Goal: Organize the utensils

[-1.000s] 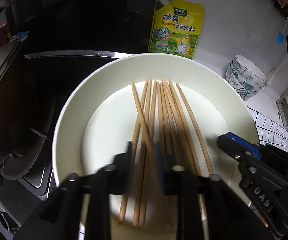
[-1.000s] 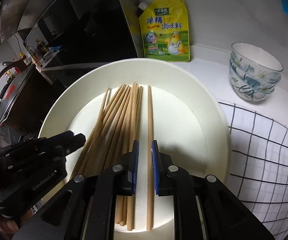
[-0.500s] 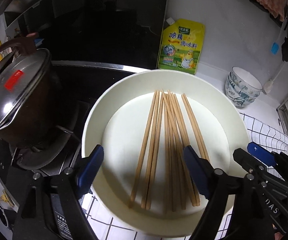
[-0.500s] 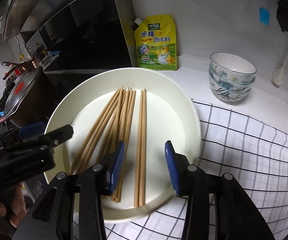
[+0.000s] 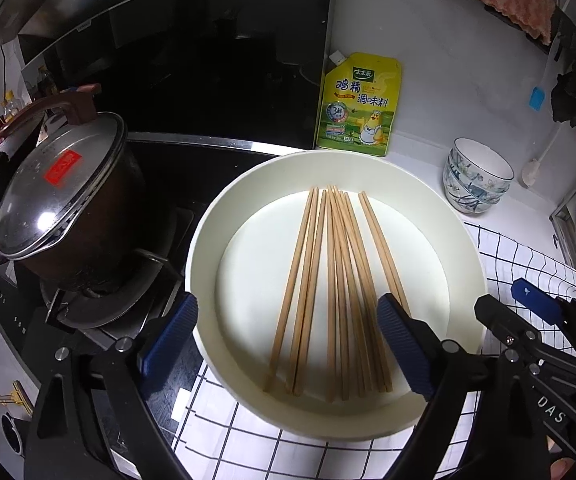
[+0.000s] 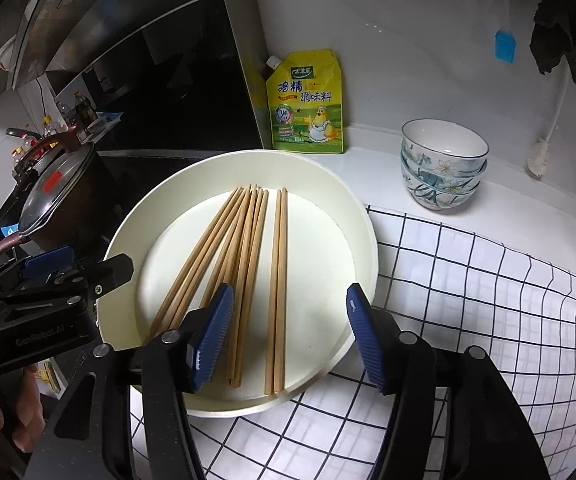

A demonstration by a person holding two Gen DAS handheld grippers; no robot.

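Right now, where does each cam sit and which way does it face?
Left wrist: on the left gripper, angled down at the plate of chopsticks; own open fingers show, right gripper at right.
Right wrist: on the right gripper, angled down at the plate; own open fingers, left gripper and a hand at left.
Shared: plate, chopsticks, pouch, bowls, pot.
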